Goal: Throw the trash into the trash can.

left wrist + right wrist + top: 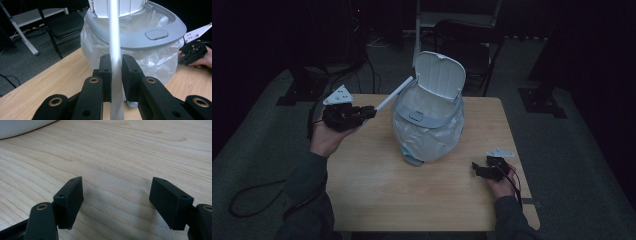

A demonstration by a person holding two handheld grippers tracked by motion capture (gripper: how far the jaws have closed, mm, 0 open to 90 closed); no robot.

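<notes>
The left hand-held gripper (371, 111) was raised above the left part of the surface (377, 195), carried in the person's left hand (326, 140), and was clenched on a white rod (393, 93). In the left gripper view the two black pads pressed on the rod (115, 50) from either side, with the rod running up between them and a short length hanging below the jaws. In the high view the rod rose at a slant from the gripper toward the rim of the bin (428, 130), its far end at or just over the near left edge of the opening (actual contact with the rim could not be confirmed). The bin stood near the middle of the surface, lined with a pale plastic bag (160, 62) that was folded out over its sides, under a grey ring (150, 37) with a push button at the front. Its white lid (439, 75) was tipped up and back, leaving the opening exposed. The right hand-held gripper (479, 170) lay low at the right edge of the surface, well apart from the bin, held in the right hand (502, 187). In the right gripper view its jaws stood wide apart, released, with bare wood grain (120, 157) between them. A dark chair (469, 37) stood on the floor behind the surface.
</notes>
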